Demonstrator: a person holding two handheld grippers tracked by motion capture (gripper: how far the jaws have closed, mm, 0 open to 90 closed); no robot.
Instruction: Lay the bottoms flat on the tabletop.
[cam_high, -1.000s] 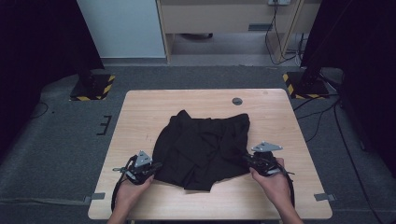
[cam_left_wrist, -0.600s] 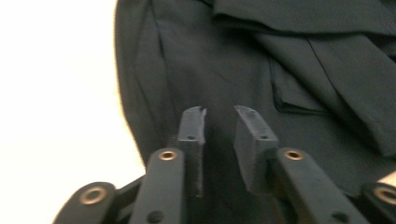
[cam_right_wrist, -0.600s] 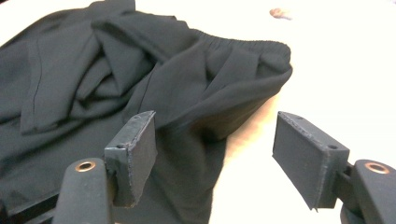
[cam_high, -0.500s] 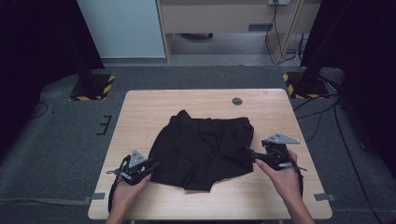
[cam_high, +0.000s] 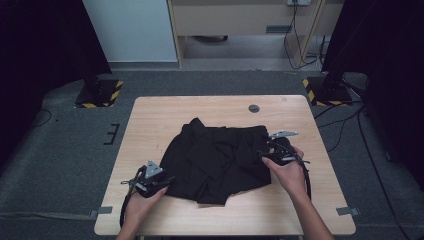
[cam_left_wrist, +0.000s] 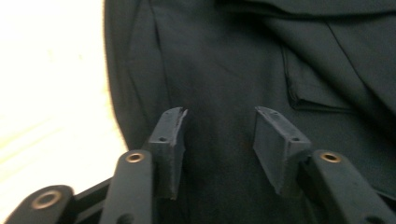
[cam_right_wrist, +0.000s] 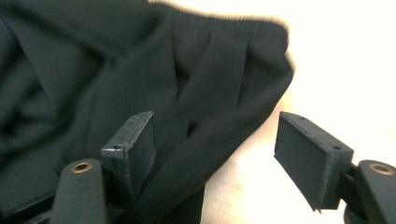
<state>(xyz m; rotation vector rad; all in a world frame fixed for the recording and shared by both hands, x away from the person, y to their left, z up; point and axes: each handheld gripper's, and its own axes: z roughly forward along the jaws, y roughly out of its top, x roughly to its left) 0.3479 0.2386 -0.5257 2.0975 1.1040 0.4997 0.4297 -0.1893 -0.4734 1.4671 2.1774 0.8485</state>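
A pair of black shorts (cam_high: 217, 155) lies crumpled in the middle of the wooden table (cam_high: 210, 107). My left gripper (cam_high: 165, 181) sits at the cloth's near left edge. Its jaws have just been opening, and in the left gripper view this gripper (cam_left_wrist: 219, 126) stands open over the dark fabric (cam_left_wrist: 224, 60), pinching nothing. My right gripper (cam_high: 264, 154) is at the shorts' right edge, its jaws having just opened. In the right gripper view this gripper (cam_right_wrist: 217, 140) is open, with a fold of the ribbed waistband (cam_right_wrist: 224, 60) lying loose between the pads.
A small dark round insert (cam_high: 254, 108) sits in the tabletop near the far edge. Bare wood runs along the far, left and right sides of the shorts. Two stands with yellow-black striped bases (cam_high: 97, 92) (cam_high: 327, 90) flank the table on the floor.
Both grippers have let go of the shorts and now stand open. The right hand has moved farther up the table along the cloth's right edge. The left hand has stayed about where it was.
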